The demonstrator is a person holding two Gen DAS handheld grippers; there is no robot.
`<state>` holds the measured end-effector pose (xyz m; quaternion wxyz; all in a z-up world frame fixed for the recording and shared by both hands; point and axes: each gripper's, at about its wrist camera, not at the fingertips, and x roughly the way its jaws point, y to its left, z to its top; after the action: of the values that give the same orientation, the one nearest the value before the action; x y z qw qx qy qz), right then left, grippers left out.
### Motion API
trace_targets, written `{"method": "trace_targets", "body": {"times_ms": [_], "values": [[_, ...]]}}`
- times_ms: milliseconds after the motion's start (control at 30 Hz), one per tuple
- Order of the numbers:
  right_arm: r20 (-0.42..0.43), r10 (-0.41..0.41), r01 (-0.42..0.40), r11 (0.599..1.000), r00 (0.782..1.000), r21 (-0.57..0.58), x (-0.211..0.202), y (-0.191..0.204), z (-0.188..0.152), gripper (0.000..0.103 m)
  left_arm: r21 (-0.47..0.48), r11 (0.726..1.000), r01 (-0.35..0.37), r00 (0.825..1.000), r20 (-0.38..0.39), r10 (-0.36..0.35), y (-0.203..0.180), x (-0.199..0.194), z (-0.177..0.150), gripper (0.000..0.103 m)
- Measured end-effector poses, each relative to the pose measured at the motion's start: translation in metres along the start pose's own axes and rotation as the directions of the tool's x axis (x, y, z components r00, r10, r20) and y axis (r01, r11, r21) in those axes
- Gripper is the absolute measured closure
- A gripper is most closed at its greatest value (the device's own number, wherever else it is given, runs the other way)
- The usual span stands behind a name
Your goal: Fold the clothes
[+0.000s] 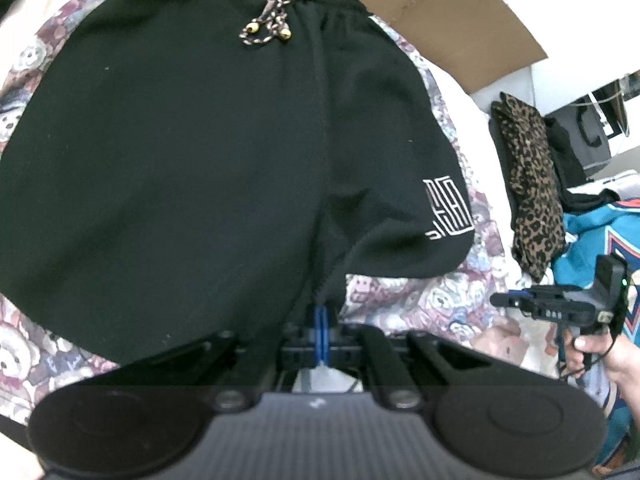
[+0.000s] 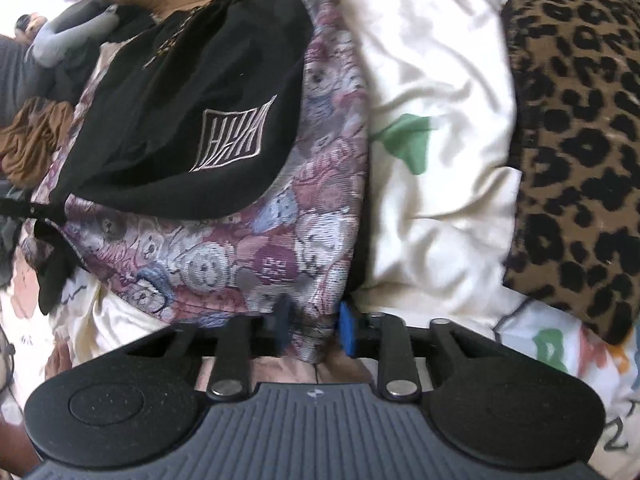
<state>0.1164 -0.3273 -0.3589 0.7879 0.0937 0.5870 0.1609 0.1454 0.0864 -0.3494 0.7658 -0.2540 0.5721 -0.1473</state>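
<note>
The left claw (image 1: 322,326) was together, its blue pads pinched on the bottom middle seam of the black shorts (image 1: 180,140). That is a thin bite of fabric, and a sharp pull could strip it out.

The right claw (image 2: 316,330) was clamped on a bunched near corner of the bear-print cloth (image 2: 240,248) rather than on the shorts.

The shorts lay spread flat on that cloth, waistband and drawstring (image 1: 268,24) toward its far edge and the logo leg toward its right edge. The cloth itself rested on a white sheet (image 2: 432,80).

The main risk was probably lifting the cloth's corner, which would tip or slide the shorts and ruck them before any fold. With only the middle seam held, folding could also leave both legs trailing unevenly. A wide swing to the right might snag the leopard-print garment (image 2: 572,120) just beside the sheet.
</note>
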Motion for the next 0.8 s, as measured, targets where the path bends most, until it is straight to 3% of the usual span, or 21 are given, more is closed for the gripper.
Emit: {"method": "trace_targets", "body": {"times_ms": [100, 367, 567, 633, 800], "values": [[-0.030, 0.012, -0.010, 0.999, 0.999, 0.051, -0.014, -0.004, 0.006, 0.101, 0.017, 0.999, 0.035, 0.999, -0.012, -0.034, -0.011, -0.009, 0.000, 0.102], [-0.041, -0.048, 0.051, 0.994, 0.998, 0.097, -0.076, -0.009, 0.040, 0.102, -0.004, 0.990, 0.138, 0.990, 0.010, -0.138, -0.036, -0.042, 0.003, 0.103], [-0.025, -0.123, 0.125, 0.989, 0.992, 0.077, -0.093, -0.014, 0.073, 0.102, -0.019, 0.994, 0.109, 0.994, -0.020, -0.109, -0.036, -0.017, -0.001, 0.102], [-0.026, -0.164, 0.166, 0.984, 0.986, 0.063, -0.087, -0.017, 0.079, 0.102, -0.029, 0.995, 0.096, 0.994, -0.051, -0.097, -0.037, -0.003, -0.006, 0.096], [-0.031, -0.217, 0.219, 0.974, 0.976, 0.063, -0.073, -0.031, 0.083, 0.102, -0.005, 0.996, 0.093, 0.986, -0.140, -0.093, -0.047, 0.033, -0.024, 0.068]]}}
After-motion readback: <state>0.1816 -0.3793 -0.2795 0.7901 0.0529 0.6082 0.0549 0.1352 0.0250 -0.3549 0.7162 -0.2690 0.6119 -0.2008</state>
